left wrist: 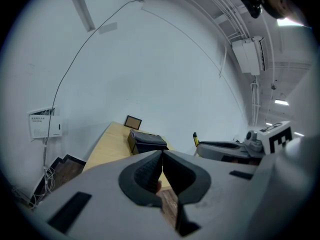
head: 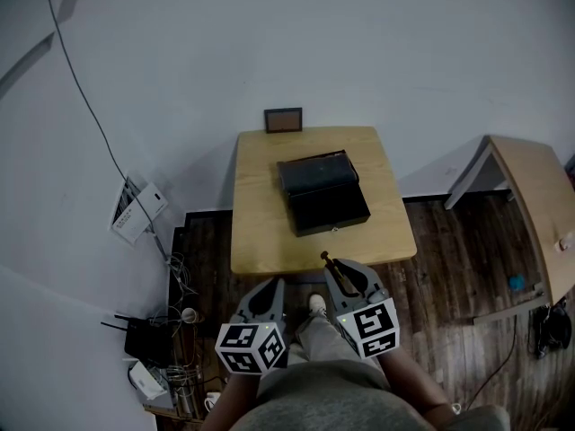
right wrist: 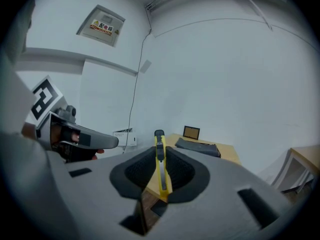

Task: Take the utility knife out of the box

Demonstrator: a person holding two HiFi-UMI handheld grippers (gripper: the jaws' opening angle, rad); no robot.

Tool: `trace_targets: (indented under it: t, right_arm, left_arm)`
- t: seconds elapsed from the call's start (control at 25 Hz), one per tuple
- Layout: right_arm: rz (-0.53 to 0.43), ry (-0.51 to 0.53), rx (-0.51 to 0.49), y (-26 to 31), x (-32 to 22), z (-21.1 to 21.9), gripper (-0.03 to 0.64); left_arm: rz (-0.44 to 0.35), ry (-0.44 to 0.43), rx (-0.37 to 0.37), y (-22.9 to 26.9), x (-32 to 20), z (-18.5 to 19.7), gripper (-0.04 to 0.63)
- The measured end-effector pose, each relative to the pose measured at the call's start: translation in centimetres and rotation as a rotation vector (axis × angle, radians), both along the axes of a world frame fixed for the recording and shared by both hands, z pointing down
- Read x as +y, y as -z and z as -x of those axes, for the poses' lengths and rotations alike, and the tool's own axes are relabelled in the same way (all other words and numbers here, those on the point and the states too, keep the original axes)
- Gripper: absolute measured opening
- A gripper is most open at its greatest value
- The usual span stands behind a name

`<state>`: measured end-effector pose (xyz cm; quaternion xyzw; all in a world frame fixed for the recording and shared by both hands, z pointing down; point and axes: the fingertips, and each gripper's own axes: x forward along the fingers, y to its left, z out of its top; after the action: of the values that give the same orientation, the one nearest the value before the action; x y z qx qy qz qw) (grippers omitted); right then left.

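Utility knife (right wrist: 160, 171) out of the box (head: 322, 191), held by the right gripper (right wrist: 160, 156)
In the right gripper view, the jaws clamp the yellow knife at lower centre, its black tip rising above the pads. The left gripper (left wrist: 161, 156) has its jaws pressed together with nothing between them. In the head view both grippers sit at bottom centre, below the near edge of the table (head: 260, 232); the dark box rests mid-frame on it, well apart from them

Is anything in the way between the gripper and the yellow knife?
Nothing visible is in the way. The right hand-held gripper already pinches the utility knife between its jaws. It holds it by the near edge of the table, apart from the black box.
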<state>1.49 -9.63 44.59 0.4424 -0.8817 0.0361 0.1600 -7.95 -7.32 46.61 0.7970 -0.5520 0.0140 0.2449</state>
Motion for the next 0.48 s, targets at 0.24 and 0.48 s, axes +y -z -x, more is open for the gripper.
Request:
trace_targets:
  t: [0.24,0.48]
  right_arm:
    - [-0.009,-0.012,-0.021,0.61,-0.40,-0.20,0.051]
    - [0.010,-0.015,-0.007,0.56,-0.73,-0.21,0.051]
  left_arm:
    - [-0.004,-0.010,0.000,0.07,-0.27,-0.25,0.005]
    - [-0.005,-0.010,0.005,0.21,-0.95,0.00,0.005]
